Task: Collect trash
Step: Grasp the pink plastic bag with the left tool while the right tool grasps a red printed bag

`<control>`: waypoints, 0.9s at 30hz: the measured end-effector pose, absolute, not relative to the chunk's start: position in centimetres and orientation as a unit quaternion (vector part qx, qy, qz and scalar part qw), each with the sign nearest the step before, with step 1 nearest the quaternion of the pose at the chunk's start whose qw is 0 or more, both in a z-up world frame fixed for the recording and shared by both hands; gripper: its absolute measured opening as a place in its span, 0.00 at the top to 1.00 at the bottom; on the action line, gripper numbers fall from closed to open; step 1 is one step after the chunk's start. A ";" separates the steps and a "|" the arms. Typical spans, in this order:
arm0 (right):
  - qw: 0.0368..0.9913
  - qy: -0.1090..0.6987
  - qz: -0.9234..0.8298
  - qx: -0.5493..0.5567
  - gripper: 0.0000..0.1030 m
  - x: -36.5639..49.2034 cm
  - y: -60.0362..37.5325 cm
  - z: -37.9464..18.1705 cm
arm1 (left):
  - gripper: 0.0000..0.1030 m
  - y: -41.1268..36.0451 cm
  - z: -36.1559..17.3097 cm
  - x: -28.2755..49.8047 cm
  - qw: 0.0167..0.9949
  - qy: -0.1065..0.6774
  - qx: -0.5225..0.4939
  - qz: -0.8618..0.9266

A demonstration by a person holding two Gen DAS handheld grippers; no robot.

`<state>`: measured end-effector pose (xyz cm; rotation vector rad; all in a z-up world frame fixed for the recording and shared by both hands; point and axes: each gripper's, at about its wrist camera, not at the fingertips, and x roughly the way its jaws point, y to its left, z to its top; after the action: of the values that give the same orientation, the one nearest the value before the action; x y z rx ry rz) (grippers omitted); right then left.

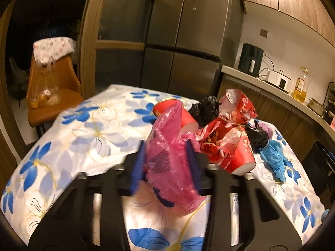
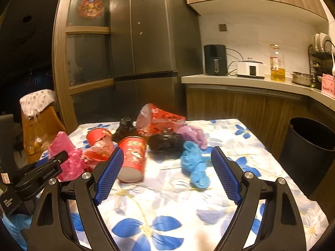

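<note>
The left gripper [image 1: 167,163] has its blue ribbed pads drawn in against a crumpled, translucent pink plastic bag [image 1: 167,156]; the film bulges between and above the pads, so the hold looks to rest on loose folds only. Thin film of this kind may slide out, or a trailing fold may drag the neighbouring red paper cup [image 1: 184,117], lying on its side just behind.

The right gripper [image 2: 167,171] stands wide open and holds nothing. Ahead of it on the blue-flowered white tablecloth [image 2: 240,146] lie a crumpled light-blue glove [image 2: 194,167] and a second red printed paper cup [image 2: 133,159], tipped over. A cup on its side could roll off when nudged by one pad.

The remaining trash sits behind:
- black plastic bag [image 2: 165,144]
- red foil wrapper [image 2: 159,119]

The round black bin [image 2: 309,138] stands off the table's right edge, well apart; light pieces could drop short of it.
</note>
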<state>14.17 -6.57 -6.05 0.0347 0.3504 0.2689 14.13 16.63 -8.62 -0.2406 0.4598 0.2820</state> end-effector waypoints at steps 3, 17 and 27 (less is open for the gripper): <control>0.974 0.176 0.141 0.013 0.20 14.4 -5.6 -6.2 | 0.91 16.6 -8.8 14.0 0.957 0.232 -0.123 0.126; 0.960 0.194 0.204 0.000 0.20 16.3 1.3 -7.3 | 0.94 18.8 -7.0 9.7 0.956 0.201 -0.156 0.147; 0.951 0.210 0.228 -0.010 0.31 18.1 5.2 -8.3 | 0.94 20.5 -6.9 9.7 0.952 0.203 -0.153 0.173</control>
<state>18.13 5.20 -8.26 -0.0197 0.4279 0.4640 9.66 20.51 -6.92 -0.3102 0.4126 0.3509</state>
